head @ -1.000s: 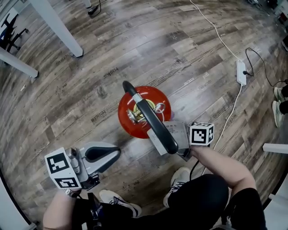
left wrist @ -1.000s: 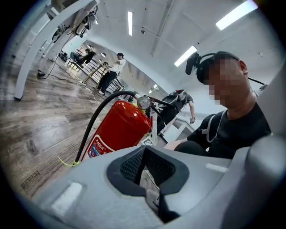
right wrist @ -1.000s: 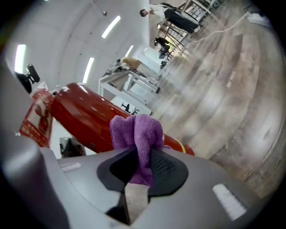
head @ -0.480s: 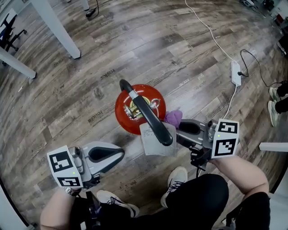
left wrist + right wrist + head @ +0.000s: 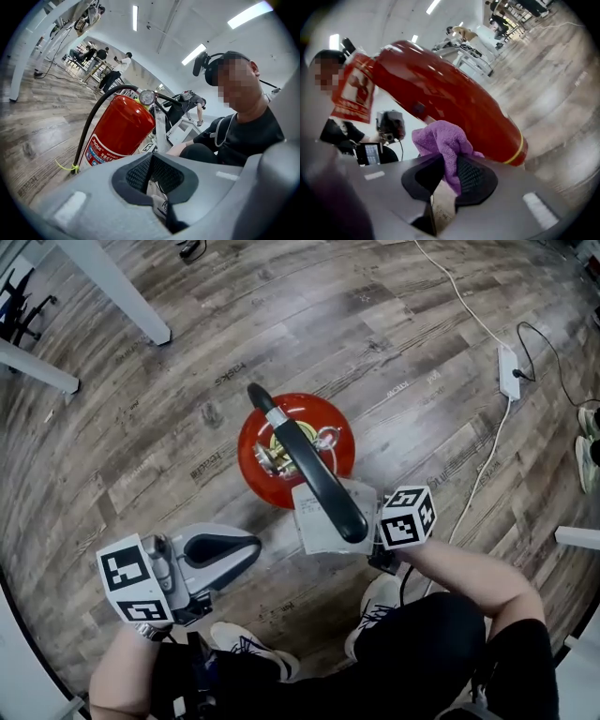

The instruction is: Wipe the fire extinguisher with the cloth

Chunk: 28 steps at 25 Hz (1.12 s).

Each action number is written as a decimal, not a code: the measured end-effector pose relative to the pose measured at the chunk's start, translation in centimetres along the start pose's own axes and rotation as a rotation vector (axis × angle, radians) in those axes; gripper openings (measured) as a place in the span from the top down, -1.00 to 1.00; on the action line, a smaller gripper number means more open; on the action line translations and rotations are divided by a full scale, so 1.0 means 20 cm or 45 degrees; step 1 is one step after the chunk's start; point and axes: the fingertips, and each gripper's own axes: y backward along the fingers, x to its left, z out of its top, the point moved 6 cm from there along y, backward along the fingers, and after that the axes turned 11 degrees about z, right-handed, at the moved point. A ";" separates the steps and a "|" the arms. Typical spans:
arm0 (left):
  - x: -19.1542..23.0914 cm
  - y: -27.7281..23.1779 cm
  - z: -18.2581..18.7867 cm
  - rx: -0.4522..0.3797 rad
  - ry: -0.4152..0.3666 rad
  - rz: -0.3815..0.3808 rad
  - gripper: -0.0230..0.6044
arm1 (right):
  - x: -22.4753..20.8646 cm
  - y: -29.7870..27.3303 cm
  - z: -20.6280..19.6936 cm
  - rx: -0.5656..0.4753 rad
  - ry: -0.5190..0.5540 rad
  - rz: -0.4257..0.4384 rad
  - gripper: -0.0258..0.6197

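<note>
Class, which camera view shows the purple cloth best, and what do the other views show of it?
The right gripper view: the cloth sits in the middle of the picture, pinched between the right gripper's jaws, in front of the red fire extinguisher. The head view and the left gripper view show none of it.

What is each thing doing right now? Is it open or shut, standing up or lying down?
fire extinguisher: standing upright on the floor.
cloth: bunched up, pinched in the right gripper, close by the fire extinguisher.
right gripper: shut on the cloth.
left gripper: shut, nothing in it.
power strip: lying flat on the floor, one plug in it.
</note>
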 end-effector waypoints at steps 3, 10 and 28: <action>0.02 0.02 -0.01 0.000 0.028 0.026 0.93 | -0.28 -0.10 -0.18 0.042 -0.128 -0.100 0.69; 0.04 0.08 -0.07 0.017 0.068 0.091 0.93 | -0.57 -0.16 -0.33 0.059 -0.196 -0.192 0.69; -0.01 -0.01 0.04 -0.029 0.009 -0.042 0.93 | 0.45 0.48 0.76 -0.232 0.307 -0.024 0.70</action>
